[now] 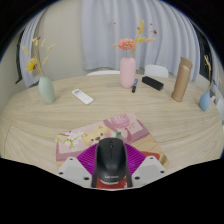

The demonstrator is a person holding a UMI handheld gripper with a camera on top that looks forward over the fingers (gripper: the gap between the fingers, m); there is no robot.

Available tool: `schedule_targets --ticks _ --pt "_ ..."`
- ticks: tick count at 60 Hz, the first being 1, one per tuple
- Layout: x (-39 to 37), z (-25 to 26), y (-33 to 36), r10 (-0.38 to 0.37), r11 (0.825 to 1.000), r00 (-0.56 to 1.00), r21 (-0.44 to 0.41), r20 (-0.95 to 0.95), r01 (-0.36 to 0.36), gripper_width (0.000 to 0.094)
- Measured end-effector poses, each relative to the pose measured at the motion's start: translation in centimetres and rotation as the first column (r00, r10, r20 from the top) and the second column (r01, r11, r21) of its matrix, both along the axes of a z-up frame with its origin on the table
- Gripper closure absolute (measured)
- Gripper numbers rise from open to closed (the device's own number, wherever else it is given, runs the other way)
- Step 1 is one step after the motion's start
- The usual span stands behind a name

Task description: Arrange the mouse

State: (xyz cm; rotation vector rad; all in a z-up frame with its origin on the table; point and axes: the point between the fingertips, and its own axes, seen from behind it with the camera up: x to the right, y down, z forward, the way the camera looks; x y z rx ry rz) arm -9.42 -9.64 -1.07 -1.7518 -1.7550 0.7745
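Observation:
A black computer mouse (111, 159) with a small logo at its near end sits between my gripper's (111, 166) two fingers. The magenta pads (90, 161) press against both of its sides, and it looks held just above the table. Beneath and just ahead of it lies a pink floral mouse mat (100, 138) on the cream striped tablecloth (40, 135). The mouse's underside is hidden.
Beyond the mat stand a pink vase with flowers (127, 70), a green vase (46, 90), a white remote (82, 96), a black box (152, 83), a tan bottle (181, 79) and a blue cup (205, 101). A curtain hangs behind.

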Motion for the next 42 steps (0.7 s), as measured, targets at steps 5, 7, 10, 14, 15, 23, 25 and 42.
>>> schedule_targets --ticks 5,7,10,14,15,23,25,42 --pt "-0.1 -0.1 0.2 -0.004 1.0 1.0 0.017 -0.017 0.004 0.0392" --pt "0.1 -0.2 0.3 -0.013 1.0 1.0 0.022 -0.007 0.013 0.0232" --pt "0.4 0.3 0.0 -0.018 1.0 1.0 0.014 0.001 0.018 0.0077" --pt "1.3 2.1 -0.1 -0.005 1.0 1.0 -0.002 -0.009 0.005 0.0085" --pt "1.7 2.7 0.0 -0.002 1.0 1.0 -0.002 -0.015 0.002 0.0081" --pt "7.1 8.2 1.8 -0.022 1.0 0.999 0.007 -0.04 0.022 0.0077" --pt "9.0 9.7 1.8 -0.017 1.0 0.999 -0.005 -0.047 0.016 0.007" --pt "25.8 14.6 5.2 -0.021 0.999 0.999 0.028 -0.025 0.022 0.0069"
